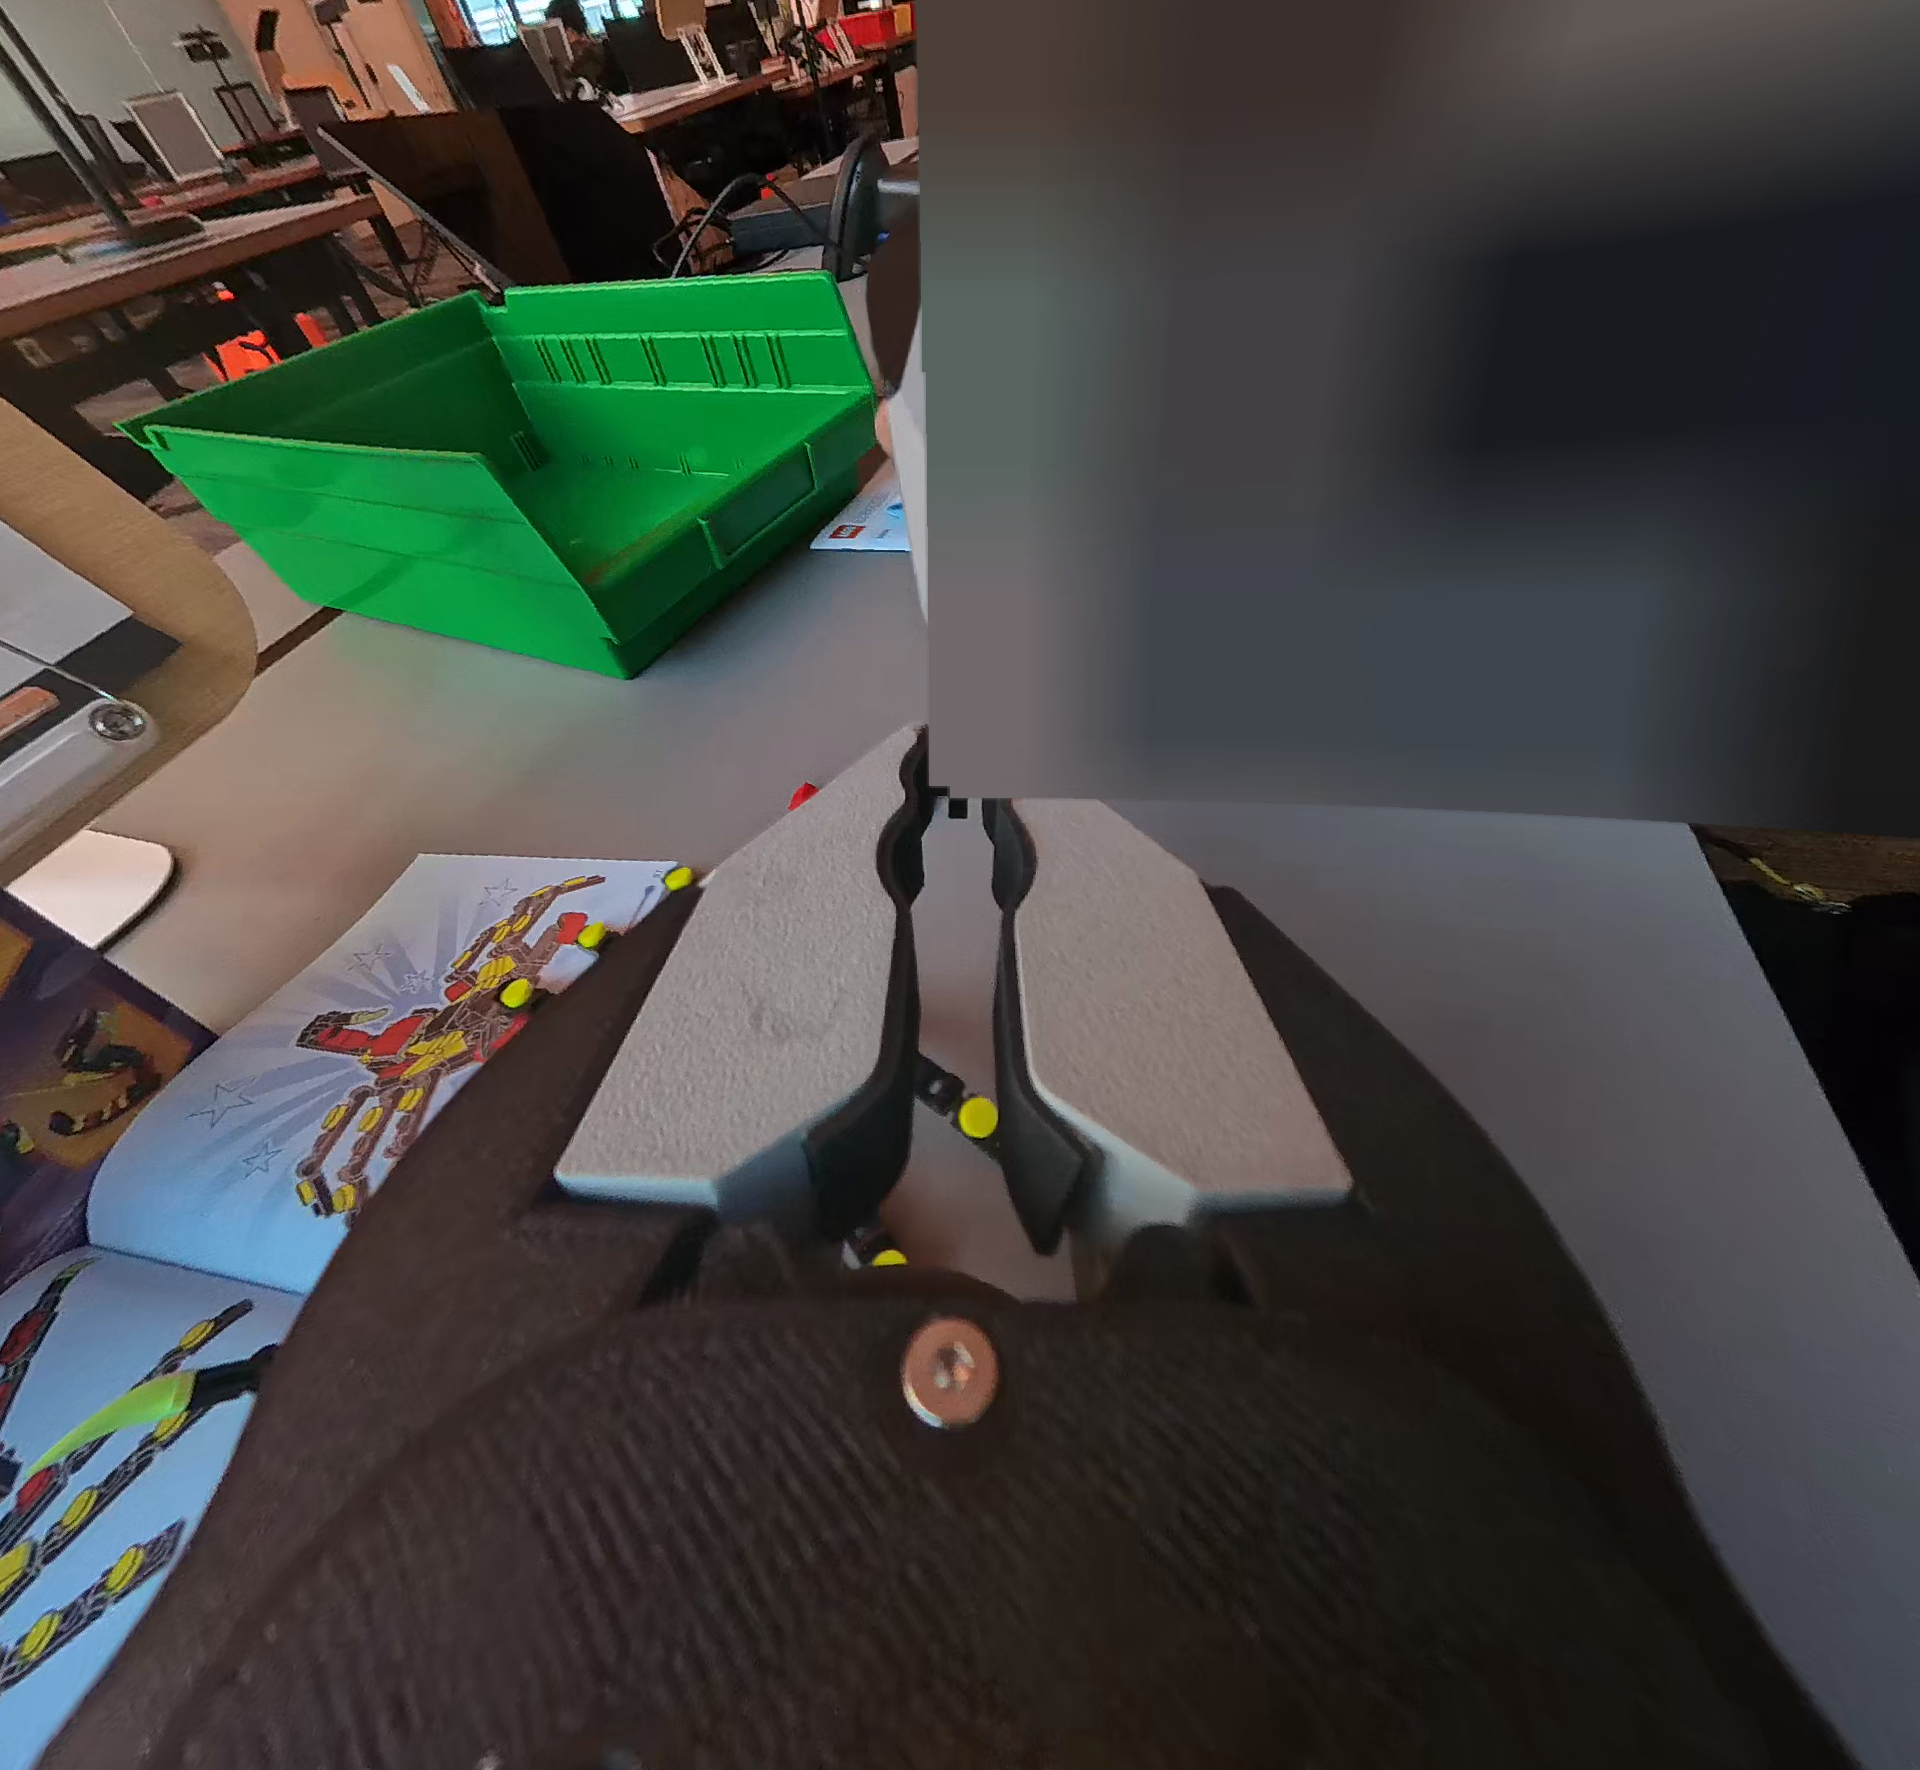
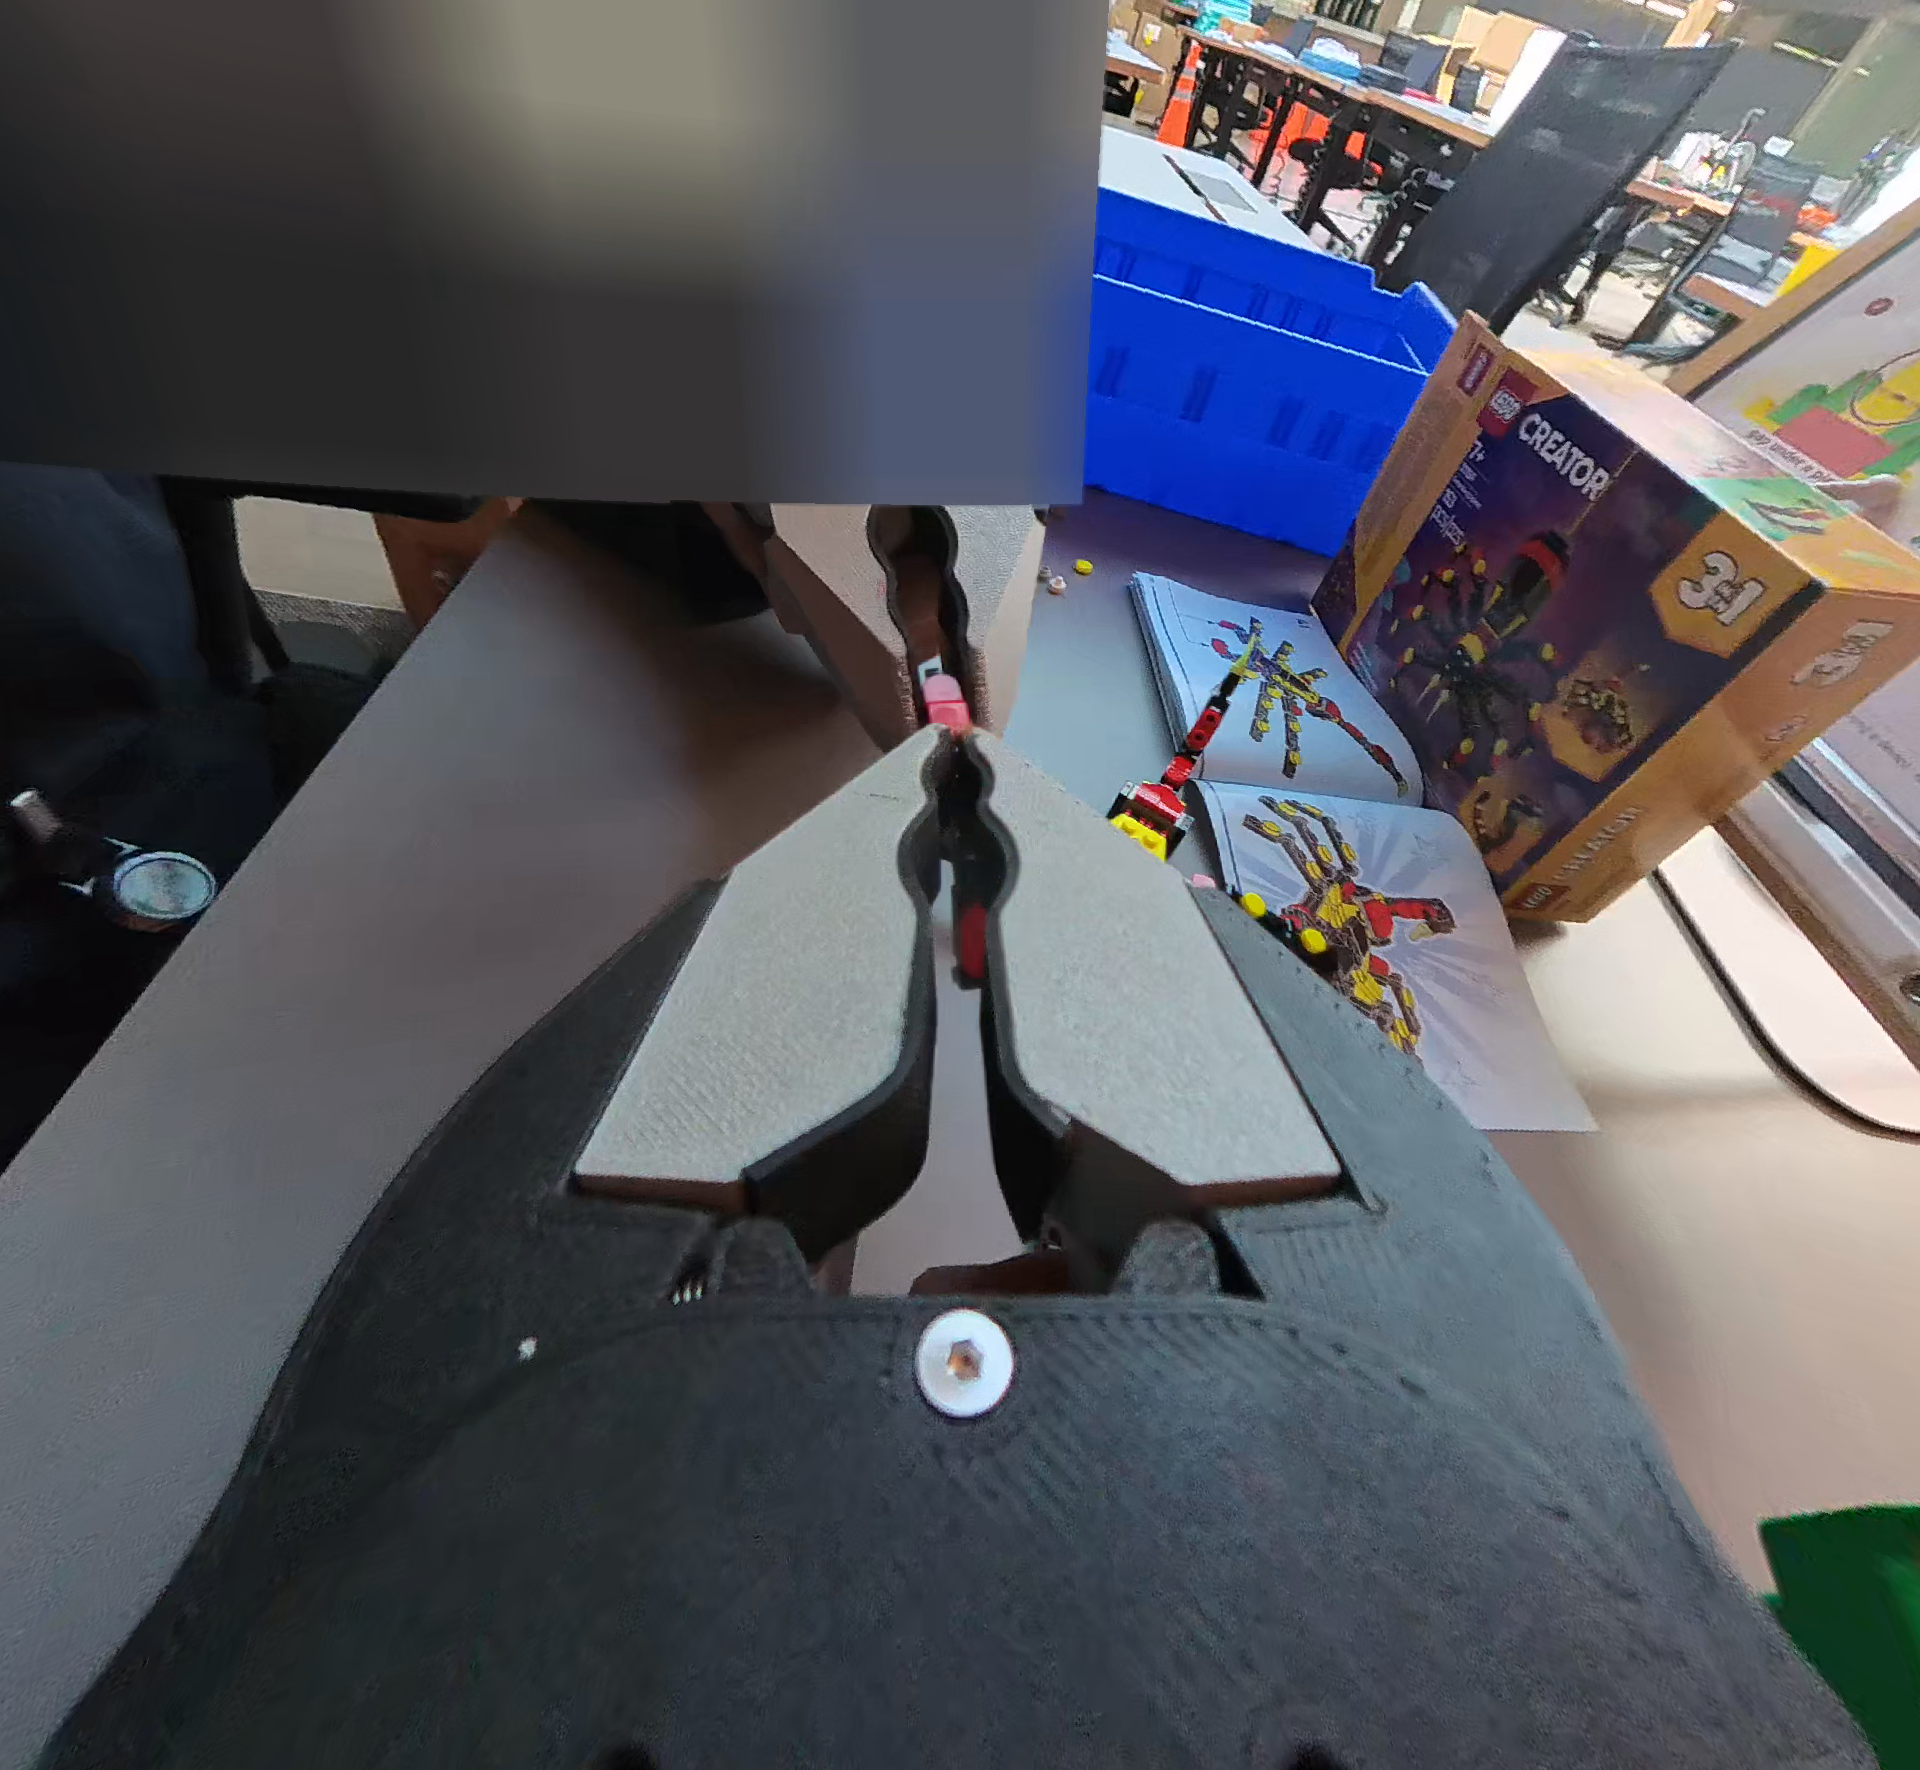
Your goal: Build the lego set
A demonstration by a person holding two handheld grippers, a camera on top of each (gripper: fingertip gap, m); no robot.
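Note:
In the right wrist view my right gripper (image 2: pixel 956 749) is shut on a small red and black lego piece (image 2: pixel 971 931) that sits between its fingers. Its tips meet a pink-red piece (image 2: pixel 945 704) held by my left gripper (image 2: pixel 923 598), which comes in from straight ahead. In the left wrist view my left gripper (image 1: pixel 956 806) is almost shut, with a tiny dark piece (image 1: pixel 951 806) at its tips. Through the gap I see a black link with a yellow stud (image 1: pixel 977 1115); I cannot tell whether it is held. A partly built red, yellow and black model (image 2: pixel 1148 806) lies on the table.
An open instruction booklet (image 2: pixel 1351 920) lies to the right, also in the left wrist view (image 1: pixel 312 1045). The lego box (image 2: pixel 1621 660) stands behind it, beside a blue bin (image 2: pixel 1247 370). A green bin (image 1: pixel 499 494) sits on the grey table (image 1: pixel 468 764). Small loose pieces (image 2: pixel 1081 567) lie near the booklet. Both grippers' tips are close together, under 4 cm apart.

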